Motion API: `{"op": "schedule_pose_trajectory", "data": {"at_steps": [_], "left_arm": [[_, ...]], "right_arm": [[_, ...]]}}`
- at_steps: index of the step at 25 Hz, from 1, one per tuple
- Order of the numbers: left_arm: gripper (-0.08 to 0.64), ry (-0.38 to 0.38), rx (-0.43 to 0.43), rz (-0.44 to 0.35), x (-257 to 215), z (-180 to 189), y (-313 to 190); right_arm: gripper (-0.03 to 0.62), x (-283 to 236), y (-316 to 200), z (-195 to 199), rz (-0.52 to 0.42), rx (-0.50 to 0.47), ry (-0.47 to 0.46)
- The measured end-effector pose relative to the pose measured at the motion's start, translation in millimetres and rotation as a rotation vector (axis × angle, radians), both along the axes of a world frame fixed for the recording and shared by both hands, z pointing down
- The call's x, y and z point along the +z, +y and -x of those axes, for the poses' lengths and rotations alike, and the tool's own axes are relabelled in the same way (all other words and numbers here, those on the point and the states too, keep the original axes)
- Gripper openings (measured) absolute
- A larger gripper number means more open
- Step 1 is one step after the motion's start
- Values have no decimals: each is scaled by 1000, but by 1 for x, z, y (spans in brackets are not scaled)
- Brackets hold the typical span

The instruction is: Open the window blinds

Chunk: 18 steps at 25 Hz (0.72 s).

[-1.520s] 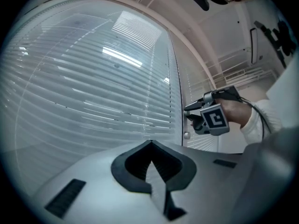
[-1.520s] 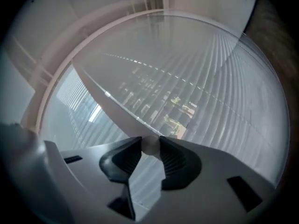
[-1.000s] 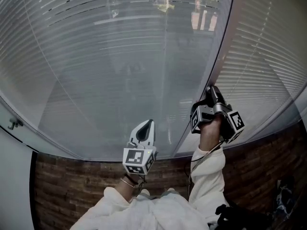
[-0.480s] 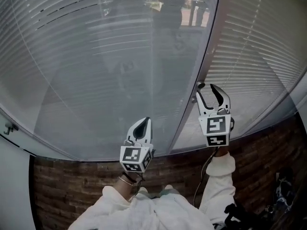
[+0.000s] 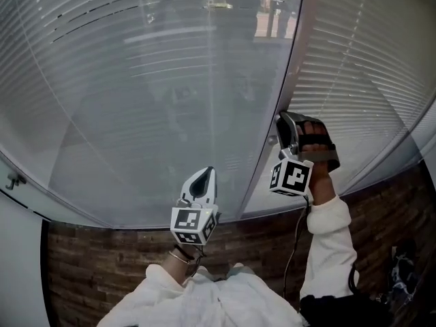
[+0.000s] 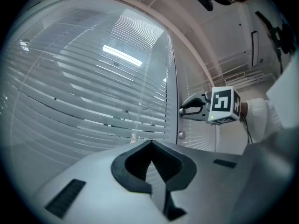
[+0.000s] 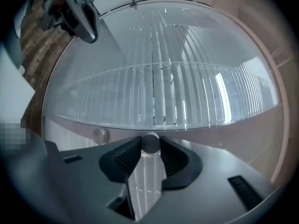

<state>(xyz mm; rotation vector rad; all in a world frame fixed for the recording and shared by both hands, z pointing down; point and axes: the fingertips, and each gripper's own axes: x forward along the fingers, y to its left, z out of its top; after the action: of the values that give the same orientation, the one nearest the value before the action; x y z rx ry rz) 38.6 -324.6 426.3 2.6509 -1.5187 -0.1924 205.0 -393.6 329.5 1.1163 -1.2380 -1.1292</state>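
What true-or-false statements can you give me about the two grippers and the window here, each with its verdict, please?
1. The left gripper's jaws are together with nothing between them. True.
2. The right gripper's jaws are empty. False: they have just been closing, and they now clasp a round knob on the window frame.
3. The blinds are pulled fully up, leaving bare glass. False: their slats span the whole pane.
4. The wall below the window is a brick wall. True.
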Motion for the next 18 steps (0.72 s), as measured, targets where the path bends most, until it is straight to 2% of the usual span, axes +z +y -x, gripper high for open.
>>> {"op": "schedule_pose_trajectory", "data": {"at_steps": [4, 8, 10, 18], "left_arm": [[-2, -2, -7, 2, 2, 1, -3], [-2, -2, 4, 9, 5, -5, -6], [-2, -1, 11, 11, 6, -9, -7], [-2, 2, 22, 3, 3, -14, -13]], "right_arm": [[138, -1, 0, 1, -11, -8, 56], [138, -2, 0, 1, -18, -10, 43], [137, -3, -1, 1, -17, -17, -38], [133, -7, -2, 0, 23, -1, -520]]}}
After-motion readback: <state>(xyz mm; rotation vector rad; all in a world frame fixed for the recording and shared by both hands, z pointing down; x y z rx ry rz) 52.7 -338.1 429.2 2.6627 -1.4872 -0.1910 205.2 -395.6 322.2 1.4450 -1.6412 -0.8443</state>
